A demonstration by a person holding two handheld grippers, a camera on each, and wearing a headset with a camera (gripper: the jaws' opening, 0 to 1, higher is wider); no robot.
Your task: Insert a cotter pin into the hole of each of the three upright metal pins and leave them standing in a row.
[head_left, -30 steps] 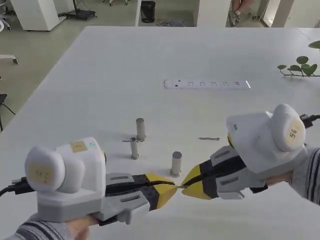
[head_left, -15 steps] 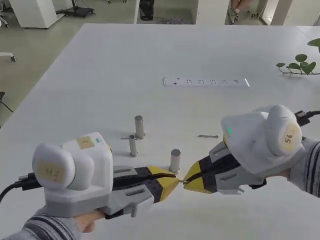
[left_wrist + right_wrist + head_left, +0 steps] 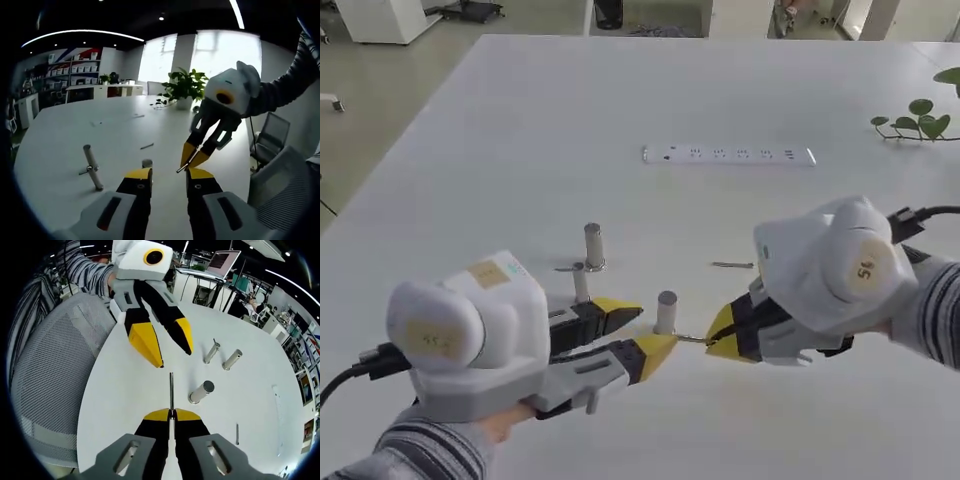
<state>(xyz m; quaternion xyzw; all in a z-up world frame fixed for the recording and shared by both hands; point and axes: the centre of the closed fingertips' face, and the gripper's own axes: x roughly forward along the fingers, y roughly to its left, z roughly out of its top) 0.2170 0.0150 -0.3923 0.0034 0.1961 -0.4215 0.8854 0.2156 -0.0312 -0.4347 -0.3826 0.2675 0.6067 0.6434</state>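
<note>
1. Three upright metal pins stand on the white table, left of centre in the head view. All are short silvery cylinders with flat tops.
2. The far pin is highest in the frame. The middle pin is just below it and looks slimmer. The near pin stands apart to the lower right.
3. The middle pin carries a thin cotter pin crosswise through its upper part. In the left gripper view this shows as a small bar across the shaft.
4. The right gripper is at centre-right, its yellow-tipped jaws clamped on a second cotter pin. This is a straight, thin metal sliver sticking out from the tips, with its free end just beside the near pin's base.
5. The left gripper is at lower left with its jaws parted and nothing between them. Its tips are close to the near pin.
6. A third cotter pin lies flat on the table, right of the pins.
7. A white power strip lies in the upper centre, and green plant leaves are at the right edge.
</note>
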